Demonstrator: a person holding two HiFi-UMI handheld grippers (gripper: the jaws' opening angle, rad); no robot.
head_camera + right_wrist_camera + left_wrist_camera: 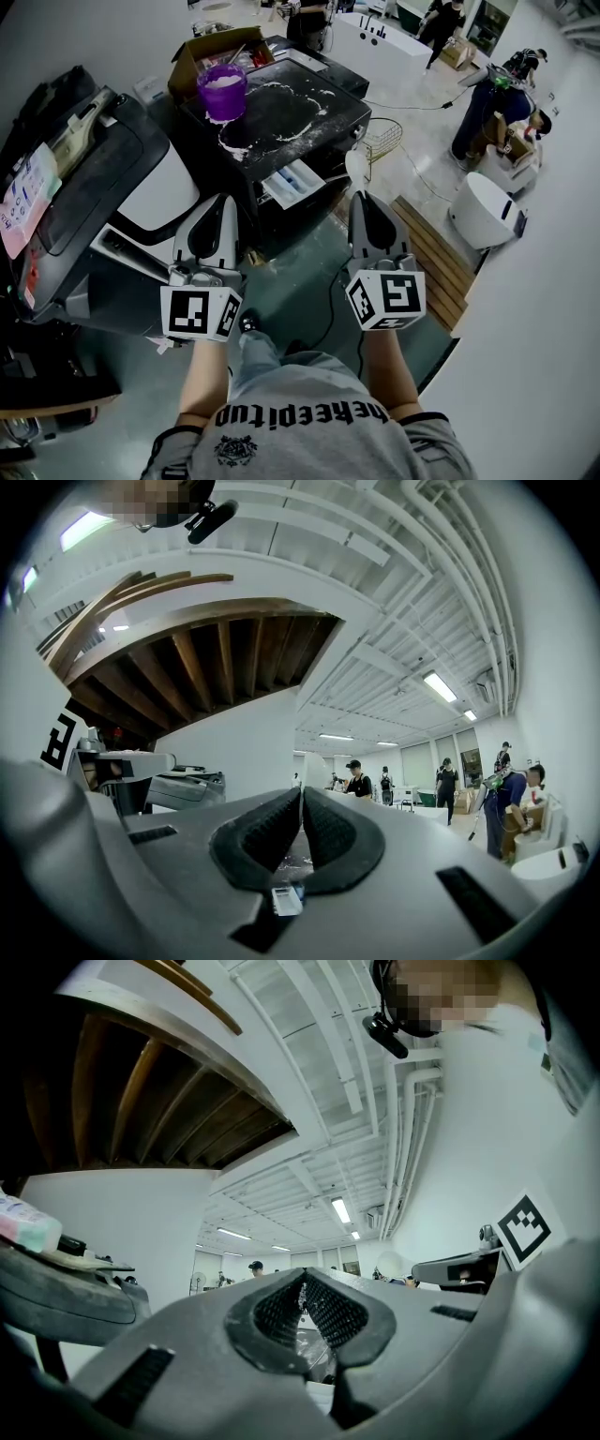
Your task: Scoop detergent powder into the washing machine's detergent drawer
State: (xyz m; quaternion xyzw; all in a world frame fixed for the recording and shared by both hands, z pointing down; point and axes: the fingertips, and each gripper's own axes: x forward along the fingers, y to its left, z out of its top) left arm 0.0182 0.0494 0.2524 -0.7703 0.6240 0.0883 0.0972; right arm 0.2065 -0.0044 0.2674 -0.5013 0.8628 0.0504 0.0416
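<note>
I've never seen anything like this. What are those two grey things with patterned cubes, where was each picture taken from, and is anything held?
No robot here: a person holds two hand tools, each ending in a pair of jaws. One picture comes from a camera on the person's head, looking down; the others from cameras riding on each tool. The left gripper has its jaws shut on nothing. The right gripper pinches a white scoop. Ahead stands a black washing machine, white powder spilled on top, a purple tub of powder on it, and its detergent drawer pulled open.
</note>
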